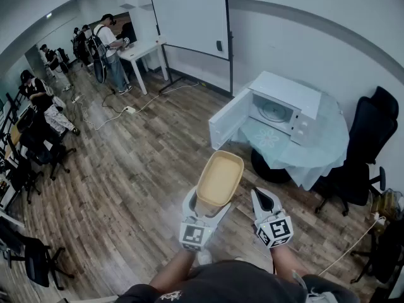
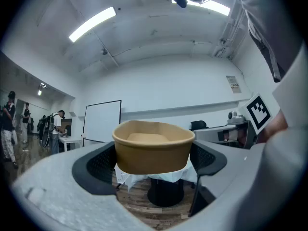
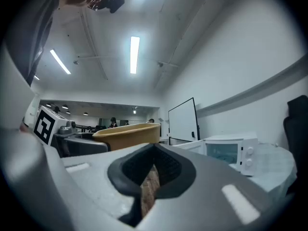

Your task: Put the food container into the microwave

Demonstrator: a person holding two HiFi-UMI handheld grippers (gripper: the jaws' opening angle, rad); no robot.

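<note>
A tan, empty food container [image 1: 219, 178] is held out in front of me, above the wood floor. My left gripper [image 1: 206, 207] is shut on its near end; in the left gripper view the container [image 2: 154, 150] sits between the two dark pads [image 2: 102, 166]. My right gripper [image 1: 265, 202] hovers just right of the container, shut with nothing in it; its view shows the container [image 3: 128, 133] to its left. The white microwave [image 1: 281, 109] stands ahead on a round table, its door [image 1: 228, 121] swung open to the left and the cavity showing. The microwave [image 3: 230, 152] also shows in the right gripper view.
The round table [image 1: 319, 153] has a pale blue cloth and a dark pedestal. Black office chairs [image 1: 369, 134] stand to its right. A whiteboard [image 1: 189, 16] stands at the back wall. People [image 1: 107, 40] work at a white desk far left; cables lie on the floor.
</note>
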